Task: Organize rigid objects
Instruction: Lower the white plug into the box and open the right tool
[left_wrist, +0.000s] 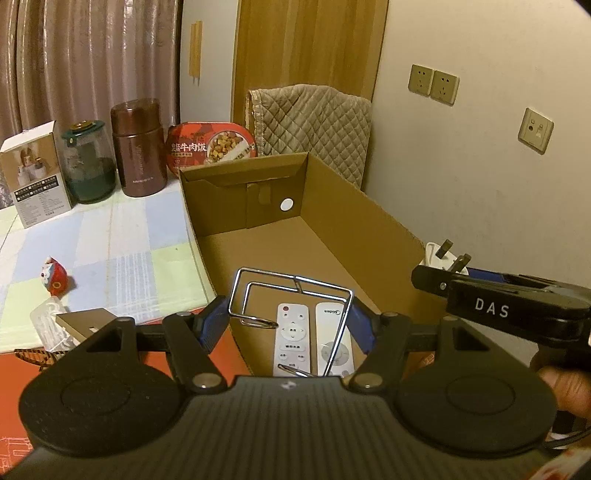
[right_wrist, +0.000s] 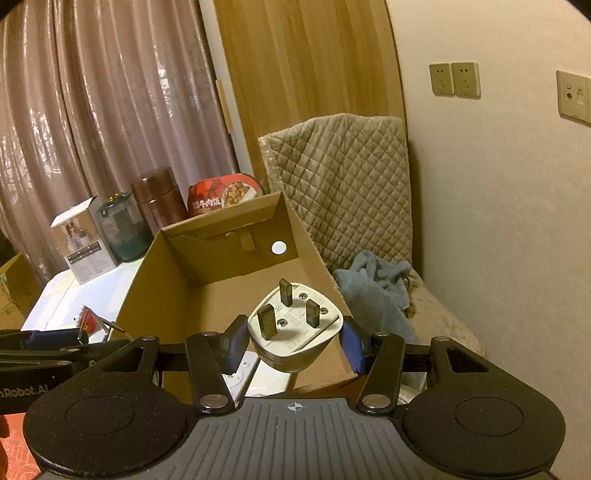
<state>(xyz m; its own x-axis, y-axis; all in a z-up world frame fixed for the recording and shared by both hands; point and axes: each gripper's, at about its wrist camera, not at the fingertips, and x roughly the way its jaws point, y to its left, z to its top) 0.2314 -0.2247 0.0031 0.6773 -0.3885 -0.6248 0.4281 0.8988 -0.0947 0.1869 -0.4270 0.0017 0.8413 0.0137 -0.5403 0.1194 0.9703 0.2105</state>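
From left to right: a small red figurine (left_wrist: 54, 281) stands alone on the checked tablecloth (left_wrist: 122, 243), well apart from the cardboard box (left_wrist: 332, 221), whose far floor lies bare. The left gripper (left_wrist: 286, 325) pinches a bent chrome wire rack (left_wrist: 291, 295) over the box's near end, above two white remote controls (left_wrist: 291, 339) lying side by side on its floor. The right gripper (right_wrist: 295, 341) clamps a white three-pin plug (right_wrist: 293, 325), prongs upward, above the box's right wall and just beside a quilted chair (right_wrist: 343, 177).

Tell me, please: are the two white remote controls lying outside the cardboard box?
No, both white remote controls lie side by side on the floor of the open cardboard box, below the wire rack.
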